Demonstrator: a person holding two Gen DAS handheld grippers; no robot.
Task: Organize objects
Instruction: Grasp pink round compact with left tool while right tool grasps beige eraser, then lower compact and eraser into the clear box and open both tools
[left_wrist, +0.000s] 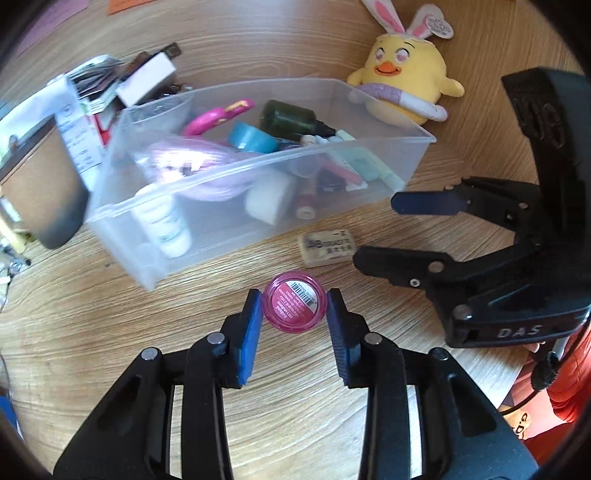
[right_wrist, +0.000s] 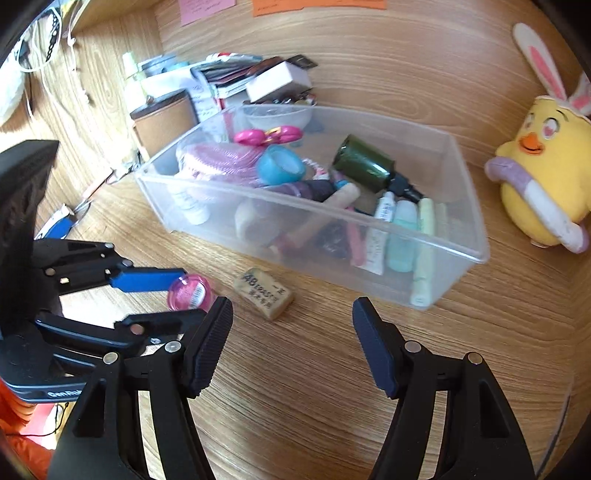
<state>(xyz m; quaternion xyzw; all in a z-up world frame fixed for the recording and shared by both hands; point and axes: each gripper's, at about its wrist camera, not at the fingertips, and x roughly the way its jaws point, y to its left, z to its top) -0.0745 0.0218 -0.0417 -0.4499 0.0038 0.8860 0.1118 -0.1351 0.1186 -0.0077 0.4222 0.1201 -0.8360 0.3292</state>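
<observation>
1. Left tongs (left_wrist: 294, 308): blue pads bracket a small pink jar (left_wrist: 294, 305) that lies on the counter (left_wrist: 295, 387), barcode label facing up. The left pad sits against the jar's side. A thin sliver of wood seems to show at the right pad, so whether the jar is gripped cannot be told.
2. From the right wrist view, the same jar (right_wrist: 190, 292) lies beneath the upper blue pad of the left tongs (right_wrist: 177, 295), its far pad hidden behind the right tongs' own finger.
3. Right tongs (right_wrist: 291, 314): released, jaws standing wide, nothing between them but bare counter (right_wrist: 295, 369). They hover near the counter, pointing toward the box.
4. Eraser (right_wrist: 264, 292): beige block with dark print, flat on the counter, just beyond the right tongs' left finger and just right of the jar. In the left view the eraser (left_wrist: 327, 248) lies between the jar and the box, apart from both.
5. Clear plastic box (right_wrist: 458, 243): stands behind the eraser, full of small items: a dark green bottle (right_wrist: 364, 162), a blue tape roll (right_wrist: 280, 164), a pink clip (right_wrist: 266, 134), tubes and sticks.
6. Yellow chick plush (right_wrist: 543, 184) with rabbit ears: sits right of the box, apart from it.
7. Behind the box's left end: a brown round tin (right_wrist: 162, 118) and a heap of cartons and papers.
</observation>
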